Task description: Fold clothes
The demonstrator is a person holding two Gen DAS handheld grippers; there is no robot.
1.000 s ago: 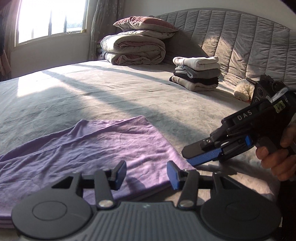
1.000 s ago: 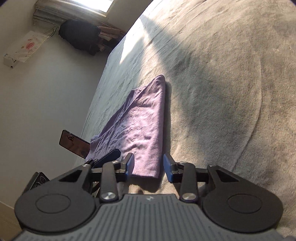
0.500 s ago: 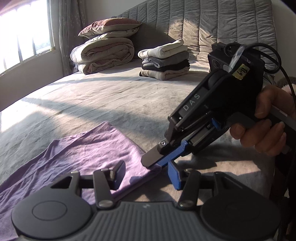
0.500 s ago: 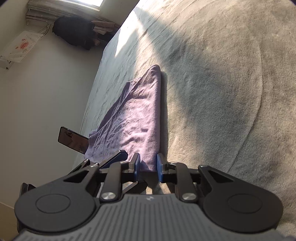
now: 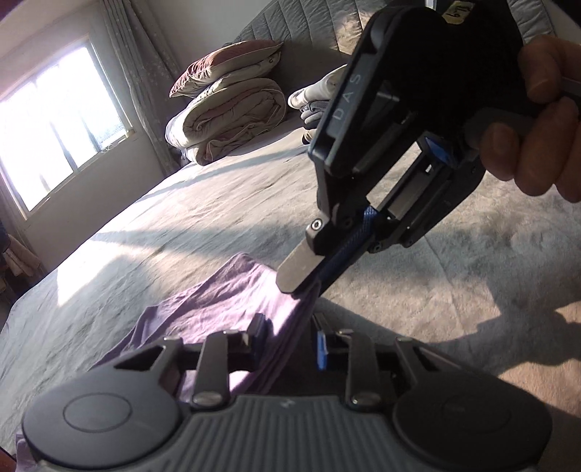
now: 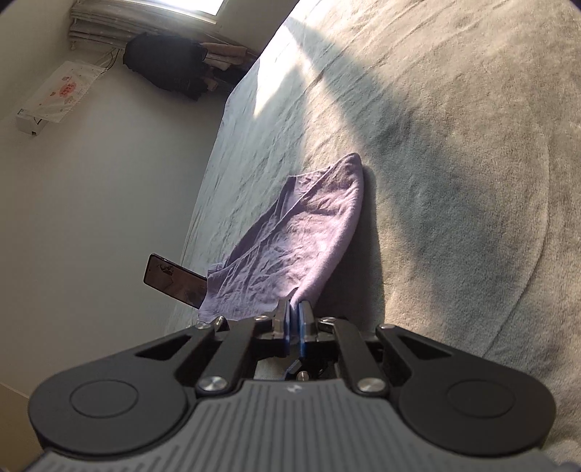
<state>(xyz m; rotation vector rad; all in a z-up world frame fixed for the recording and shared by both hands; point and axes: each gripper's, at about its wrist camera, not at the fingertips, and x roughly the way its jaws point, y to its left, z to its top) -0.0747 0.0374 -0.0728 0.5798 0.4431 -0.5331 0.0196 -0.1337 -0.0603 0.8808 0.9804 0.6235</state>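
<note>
- A thin purple fabric garment [image 5: 225,308] is found spread, wrinkled, on a grey plush bed cover [image 5: 454,290]; in the left wrist view it runs from the centre toward 7 o'clock.
- In the right wrist view the same garment [image 6: 301,247] is seen reaching from the gripper toward 12 o'clock, with one long edge raised off the cover.
- The right gripper [image 6: 294,319] is observed with its blue-padded jaws closing and almost together; a pinched corner of the purple garment is gripped between them.
- In the left wrist view the right gripper [image 5: 305,279] is seen entering from 2 o'clock, tips angled downward onto the garment's near corner, the cloth being drawn up to them.
- The right gripper is held by a hand [image 5: 533,138] at 2 o'clock.
- The left gripper [image 5: 288,341] is noted with its jaws closing; a taut, lifted fold of the purple garment passes between them. Whether the pads already press on the cloth cannot be told, a gap being visible beside the blue pad.
- The two grippers are found just beside each other on the same corner of the garment, the right one above the left.
- A rolled beige quilt [image 5: 225,119] with a maroon pillow [image 5: 225,61] on top is recorded at 11 o'clock, against a quilted grey headboard [image 5: 312,32].
- A stack of folded clothes [image 5: 316,101] lies beside the quilt, partly hidden by the right gripper.
- A bright window [image 5: 54,123] is noted at 9 o'clock.
- A dark phone [image 6: 174,285] is seen at 9 o'clock in the right wrist view, touching the garment's edge.
</note>
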